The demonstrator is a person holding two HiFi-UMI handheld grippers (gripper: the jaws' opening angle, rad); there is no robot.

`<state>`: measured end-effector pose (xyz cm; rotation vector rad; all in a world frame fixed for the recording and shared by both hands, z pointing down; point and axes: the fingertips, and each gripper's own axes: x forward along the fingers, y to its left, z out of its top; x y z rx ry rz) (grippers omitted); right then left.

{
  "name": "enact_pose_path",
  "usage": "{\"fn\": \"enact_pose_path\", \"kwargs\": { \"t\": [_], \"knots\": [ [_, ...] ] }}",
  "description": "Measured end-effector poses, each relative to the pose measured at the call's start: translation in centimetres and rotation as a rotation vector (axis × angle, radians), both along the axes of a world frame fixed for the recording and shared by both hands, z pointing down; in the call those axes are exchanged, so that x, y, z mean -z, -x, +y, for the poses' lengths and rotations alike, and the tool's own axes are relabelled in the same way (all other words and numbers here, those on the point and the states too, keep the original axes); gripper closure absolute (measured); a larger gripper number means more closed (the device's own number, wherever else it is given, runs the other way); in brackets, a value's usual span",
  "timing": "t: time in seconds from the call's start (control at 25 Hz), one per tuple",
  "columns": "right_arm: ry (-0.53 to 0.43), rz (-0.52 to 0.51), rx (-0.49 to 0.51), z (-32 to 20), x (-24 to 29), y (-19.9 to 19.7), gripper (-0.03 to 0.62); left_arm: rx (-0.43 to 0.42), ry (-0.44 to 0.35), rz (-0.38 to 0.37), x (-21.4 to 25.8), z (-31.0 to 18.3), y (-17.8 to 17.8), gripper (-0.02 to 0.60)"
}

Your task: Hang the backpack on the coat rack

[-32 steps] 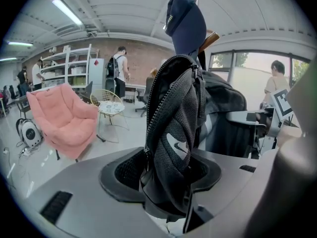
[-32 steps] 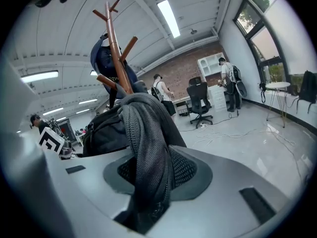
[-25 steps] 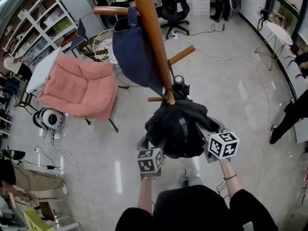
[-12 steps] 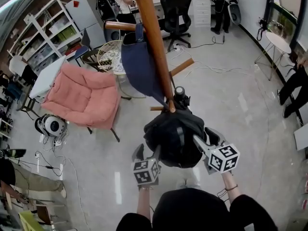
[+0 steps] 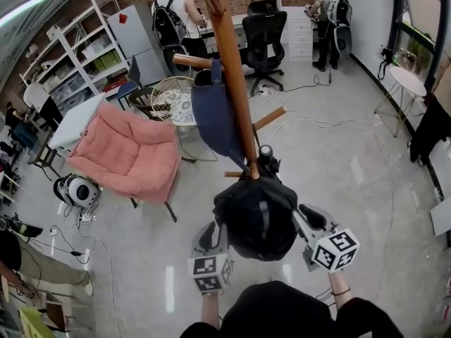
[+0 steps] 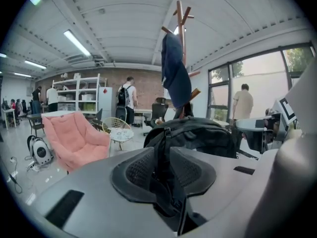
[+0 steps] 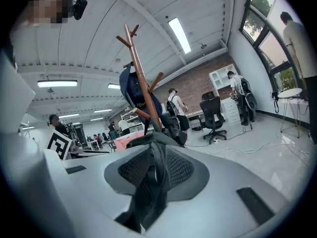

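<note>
Our left fingers (image 6: 136,172) and right fingers (image 7: 181,168) have just been closing, each pinching a black webbing strap (image 6: 161,155); the soft black fabric backpack (image 5: 257,217) sags between them, just short of the brown wooden coat rack (image 5: 232,69); we judge it floppy and fairly weighty; the straps give the surest hold.

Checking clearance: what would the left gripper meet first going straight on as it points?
The left gripper, jaws just closed onto a strap, would meet the backpack first; the coat rack likely stands behind.
</note>
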<state>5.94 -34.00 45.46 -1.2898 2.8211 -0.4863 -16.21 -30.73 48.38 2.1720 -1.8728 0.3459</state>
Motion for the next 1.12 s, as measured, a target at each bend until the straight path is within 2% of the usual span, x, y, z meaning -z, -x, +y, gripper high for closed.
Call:
{"fn": "enact_pose_path", "kwargs": {
  "t": [0.16, 0.44, 0.76, 1.12],
  "knots": [
    [-0.061, 0.033, -0.002, 0.0, 1.9, 0.0, 0.557, -0.022, -0.036, -0.022, 2.1, 0.4, -0.2, 0.527],
    [-0.151, 0.071, -0.006, 0.0, 4.9, -0.3, 0.569, -0.1, -0.08, -0.085, 4.8, 1.0, -1.0, 0.555],
    [-0.211, 0.071, -0.043, -0.3, 7.4, -2.0, 0.58, -0.047, -0.149, -0.106, 7.2, 1.4, 0.6, 0.563],
    [-0.206, 0.073, -0.075, -0.1, 7.4, -3.1, 0.58, -0.04, -0.169, -0.107, 7.7, 1.7, 0.7, 0.565]
  ]
}}
